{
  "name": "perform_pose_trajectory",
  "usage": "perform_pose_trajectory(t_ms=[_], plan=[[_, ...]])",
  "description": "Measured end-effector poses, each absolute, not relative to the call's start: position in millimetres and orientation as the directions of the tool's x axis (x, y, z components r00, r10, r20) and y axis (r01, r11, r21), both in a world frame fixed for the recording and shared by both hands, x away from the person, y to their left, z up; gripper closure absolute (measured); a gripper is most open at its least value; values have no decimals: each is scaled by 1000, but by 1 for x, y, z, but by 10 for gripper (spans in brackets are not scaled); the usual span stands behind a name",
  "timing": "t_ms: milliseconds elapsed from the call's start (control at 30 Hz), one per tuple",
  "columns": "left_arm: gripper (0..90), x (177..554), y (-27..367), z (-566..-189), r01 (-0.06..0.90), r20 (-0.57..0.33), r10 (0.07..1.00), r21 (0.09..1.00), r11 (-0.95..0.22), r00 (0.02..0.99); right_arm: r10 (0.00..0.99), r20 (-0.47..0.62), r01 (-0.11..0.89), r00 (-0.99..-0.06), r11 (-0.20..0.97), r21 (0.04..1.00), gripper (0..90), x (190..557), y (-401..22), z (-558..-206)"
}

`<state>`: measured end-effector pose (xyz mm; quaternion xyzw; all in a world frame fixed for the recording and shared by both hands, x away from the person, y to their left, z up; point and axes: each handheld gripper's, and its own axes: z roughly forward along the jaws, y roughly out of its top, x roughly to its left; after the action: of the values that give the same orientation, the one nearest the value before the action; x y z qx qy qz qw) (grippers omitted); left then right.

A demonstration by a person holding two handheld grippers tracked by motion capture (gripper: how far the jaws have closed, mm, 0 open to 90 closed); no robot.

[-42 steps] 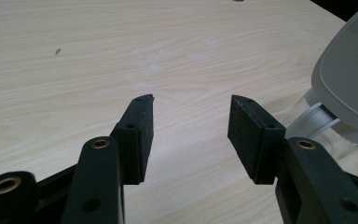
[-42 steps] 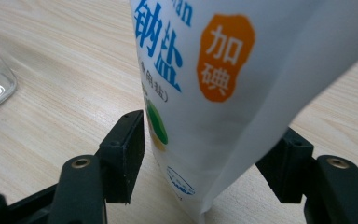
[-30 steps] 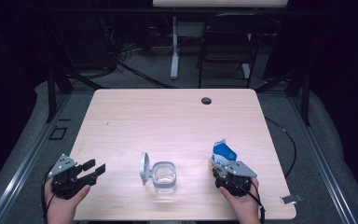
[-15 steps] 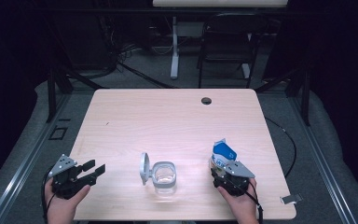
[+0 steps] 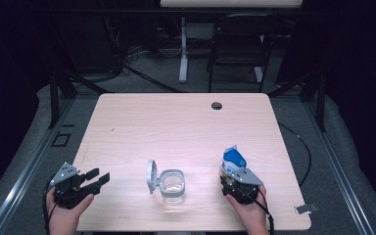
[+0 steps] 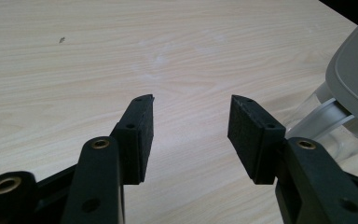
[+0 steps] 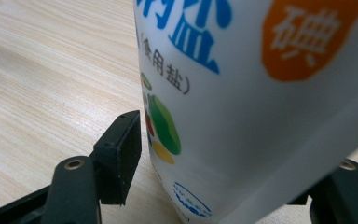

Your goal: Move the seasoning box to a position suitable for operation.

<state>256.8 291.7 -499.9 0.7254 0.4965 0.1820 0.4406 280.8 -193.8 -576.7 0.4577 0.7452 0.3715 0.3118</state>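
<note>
Setting: a pale wooden table (image 5: 186, 127) seen from above, dark floor around it; a small round dark grommet (image 5: 217, 105) sits near the far edge; a chair (image 5: 237, 54) and a table leg stand on the floor beyond.

Left gripper: the left gripper (image 5: 99, 178) rests at the near left corner of the table, held in the person's left hand (image 5: 66, 213); a grey three-cornered plate sits on top of it; in the left gripper view its two black jaws stand wide apart with bare wood between them; nothing is held.

Right gripper: the right gripper (image 5: 232, 171) sits at the near right of the table, in the person's right hand (image 5: 247, 210); in the right gripper view its jaws stand either side of the salt bag (image 7: 261, 93); the left jaw pad lies just beside the bag's side, and whether it presses on it I cannot tell; the right jaw is mostly hidden behind the bag; whether the grip is closed I cannot tell.

Salt bag: a white and blue pouch (image 5: 233, 160) with printed characters, an orange disc and small vegetable pictures; it stands roughly upright, leaning a little, on the table right in front of the right gripper.

Container: a clear container (image 5: 172, 185) stands near the front edge, between the two grippers and well apart from each; its grey lid (image 5: 151, 176) is flipped open to its left, standing up on edge; lid and clear rim show at the right of the left gripper view (image 6: 354, 84).
</note>
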Motion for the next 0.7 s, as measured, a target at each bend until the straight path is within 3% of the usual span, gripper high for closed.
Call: perform_pose_trajectory(t_ms=[700], plan=[[509, 256, 295, -500, 564, -201, 876, 820, -94, 438, 920, -122, 464, -371, 298, 834, 391, 285, -192, -581]])
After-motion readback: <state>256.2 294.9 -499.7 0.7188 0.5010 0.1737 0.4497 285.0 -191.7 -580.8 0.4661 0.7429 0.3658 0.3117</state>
